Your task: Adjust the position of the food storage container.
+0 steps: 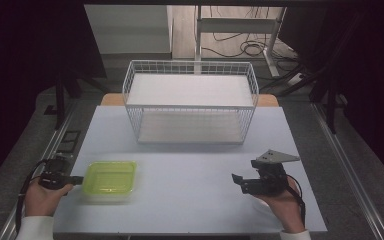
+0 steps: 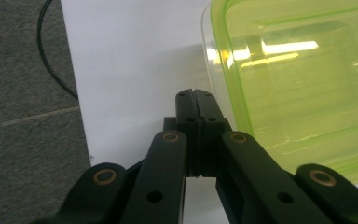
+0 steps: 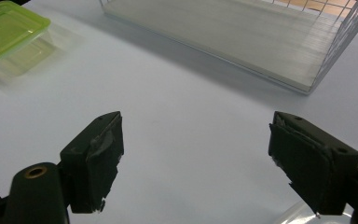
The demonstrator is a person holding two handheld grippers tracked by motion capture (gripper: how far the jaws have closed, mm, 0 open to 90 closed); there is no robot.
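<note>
A shallow clear tub with a lime-green lid (image 1: 109, 178) sits on the pale blue table (image 1: 190, 200) at the front left. My left gripper (image 1: 77, 179) lies level just left of it, held in a hand. In the left gripper view its jaws (image 2: 196, 100) are shut flat together, with nothing showing between them, and their tip lies right beside the tub's rim (image 2: 216, 70). My right gripper (image 1: 246, 171) is held at the front right and stands open. Its two pads (image 3: 98, 154) are wide apart over bare table, and its midpoint (image 3: 200, 158) is empty.
A white wire basket (image 1: 190, 100) with a white floor stands at the back middle of the table, also seen in the right gripper view (image 3: 261, 42). A bit of clear curved plastic (image 3: 298, 217) peeks in under the right gripper. Table edges border grey floor.
</note>
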